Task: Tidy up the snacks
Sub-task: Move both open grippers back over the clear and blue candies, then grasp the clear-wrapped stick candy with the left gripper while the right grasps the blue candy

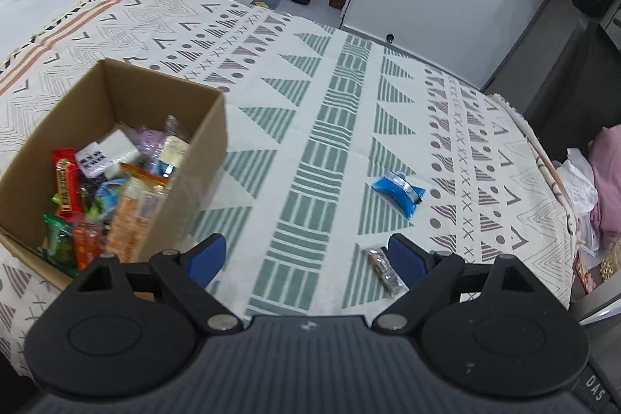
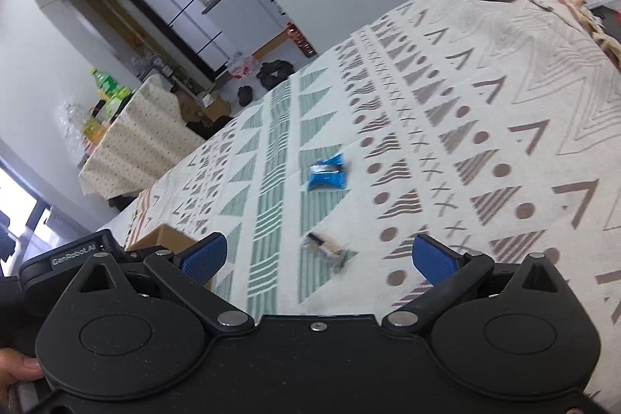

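Left wrist view: at the far left we see a cardboard box standing on the patterned cloth of the bed, open at the top and holding a heap of wrapped snacks. Just right of the box our left gripper hangs over the cloth with its blue pads spread wide and nothing between them. Touching or just beside its right pad lies a small dark snack bar, flat on the cloth. Further right and further from us lies a blue packet, apart from the bar.

In the right wrist view, a corner of the box shows at the left, behind the left pad of our right gripper. That gripper too is wide apart and empty. The snack bar, blurred, lies on the cloth in the gap between its pads, touching neither, and the blue packet sits beyond it.
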Demonstrator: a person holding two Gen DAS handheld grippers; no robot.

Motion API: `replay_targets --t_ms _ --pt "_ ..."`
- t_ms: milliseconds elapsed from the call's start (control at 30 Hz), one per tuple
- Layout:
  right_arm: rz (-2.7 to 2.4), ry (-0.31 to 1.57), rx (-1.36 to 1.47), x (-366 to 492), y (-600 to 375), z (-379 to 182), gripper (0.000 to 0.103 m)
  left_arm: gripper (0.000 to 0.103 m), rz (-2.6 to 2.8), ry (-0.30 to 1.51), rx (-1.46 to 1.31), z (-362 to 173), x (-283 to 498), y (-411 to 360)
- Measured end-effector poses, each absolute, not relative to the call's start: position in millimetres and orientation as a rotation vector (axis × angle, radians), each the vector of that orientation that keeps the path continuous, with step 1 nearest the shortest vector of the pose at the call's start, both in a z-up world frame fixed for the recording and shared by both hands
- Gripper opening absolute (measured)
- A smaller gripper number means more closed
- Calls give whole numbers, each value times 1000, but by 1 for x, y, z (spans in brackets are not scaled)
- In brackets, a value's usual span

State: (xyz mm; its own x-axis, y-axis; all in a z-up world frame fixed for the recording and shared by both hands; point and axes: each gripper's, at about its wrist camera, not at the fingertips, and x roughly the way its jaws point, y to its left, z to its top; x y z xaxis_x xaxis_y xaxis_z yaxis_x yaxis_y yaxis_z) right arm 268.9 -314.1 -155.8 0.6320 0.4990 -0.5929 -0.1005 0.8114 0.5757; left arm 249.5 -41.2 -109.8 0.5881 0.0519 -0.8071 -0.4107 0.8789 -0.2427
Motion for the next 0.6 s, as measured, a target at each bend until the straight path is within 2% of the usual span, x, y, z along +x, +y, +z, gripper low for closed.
replay_targets --t_ms 600 --pt "265 867 692 297 -356 -195 100 84 255 1009 -453 -160 292 -107"
